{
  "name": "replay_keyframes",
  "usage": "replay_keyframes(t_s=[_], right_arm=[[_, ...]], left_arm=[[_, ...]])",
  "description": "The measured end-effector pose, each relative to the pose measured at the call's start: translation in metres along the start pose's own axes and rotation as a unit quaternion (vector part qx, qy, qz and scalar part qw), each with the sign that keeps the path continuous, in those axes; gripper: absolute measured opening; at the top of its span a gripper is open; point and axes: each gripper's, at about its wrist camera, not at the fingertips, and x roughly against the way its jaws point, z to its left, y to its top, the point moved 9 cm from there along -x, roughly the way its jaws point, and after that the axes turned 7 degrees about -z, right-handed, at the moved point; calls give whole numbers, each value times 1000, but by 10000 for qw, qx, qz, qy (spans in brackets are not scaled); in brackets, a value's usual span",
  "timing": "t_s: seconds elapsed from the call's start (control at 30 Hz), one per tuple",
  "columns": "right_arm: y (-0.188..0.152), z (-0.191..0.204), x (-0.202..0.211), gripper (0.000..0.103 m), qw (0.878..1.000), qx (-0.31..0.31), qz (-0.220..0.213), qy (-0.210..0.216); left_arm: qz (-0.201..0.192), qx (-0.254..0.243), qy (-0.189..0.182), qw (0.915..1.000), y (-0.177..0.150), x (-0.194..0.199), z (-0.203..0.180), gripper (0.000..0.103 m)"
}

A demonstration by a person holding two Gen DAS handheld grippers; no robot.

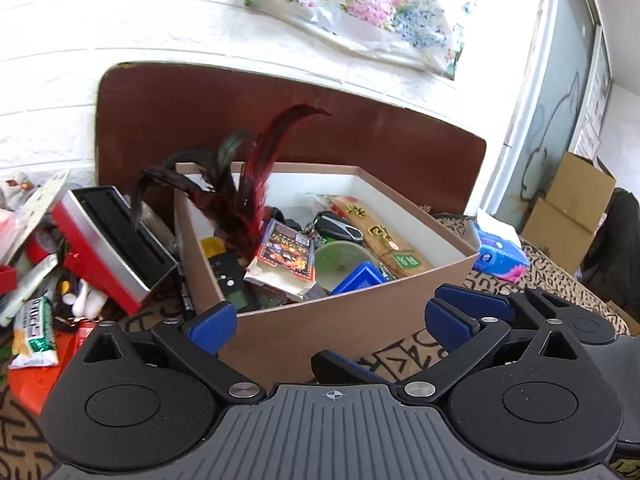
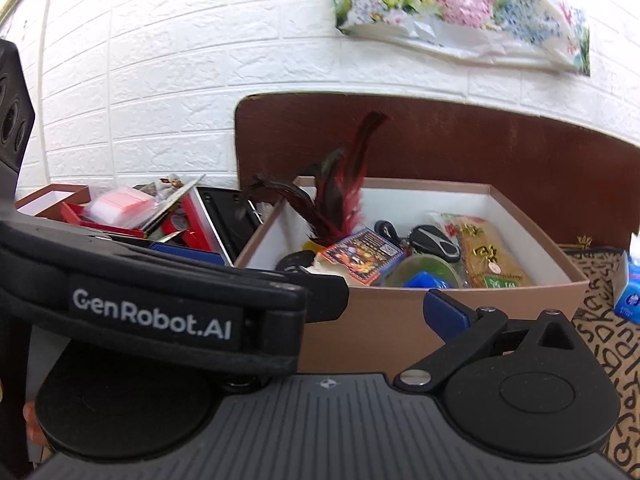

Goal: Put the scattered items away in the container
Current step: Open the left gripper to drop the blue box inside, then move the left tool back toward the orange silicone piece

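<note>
White embossed brick wall (image 2: 160, 80) is seen behind everything, with a floral plastic bag (image 1: 352, 4) hung on it and a dark brown board (image 1: 320, 120) leaned against it. Below, a cloth with black letter-like marks (image 1: 404, 356) covers the surface.

A brown cardboard box (image 1: 340, 320) with a white inside is set on the cloth, in front of the board. Packed within are noted: a red-and-black feather shuttlecock (image 1: 248, 188) standing up at the left rear, a printed card packet (image 1: 286, 250), a green tape roll (image 1: 340, 260), a blue plastic piece (image 1: 362, 278), a black key fob (image 1: 340, 228), a yellow packet with gold characters (image 1: 384, 236), and a black device (image 1: 228, 280) against the near-left wall.

Left of the box, well outside it, scattered items are heaped: a red-and-silver case (image 1: 108, 240) tilted against the box, a green-and-white snack wrapper (image 1: 34, 332), an orange object (image 1: 36, 380). A blue tissue pack (image 1: 500, 252) lies to the right of the box.

The left tool (image 1: 332, 320) is held in front of the box's near wall, jaws spread wide, nothing between them. The right tool (image 1: 476, 300) is seen just beside it on the right; in its own view one blue pad (image 2: 444, 312) is shown, the other being hidden behind the left tool's strap, so its state cannot be told.
</note>
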Motion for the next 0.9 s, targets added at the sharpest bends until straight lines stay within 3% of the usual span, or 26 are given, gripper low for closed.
replay_keyframes(t_s=[0.43,0.67,0.9], right_arm=[[0,52,29,103,9992,252,-28,322],[-34,112,21,103,9943,292,353,965],[-61,163,-1,103,9880,370,718,1317]], left_arm=[[-216,136,278,9993,-12,69,18,103],[-118,467,760,9959,-53,112,65,103],[37,779,1310,9883,-85,132,128,103]])
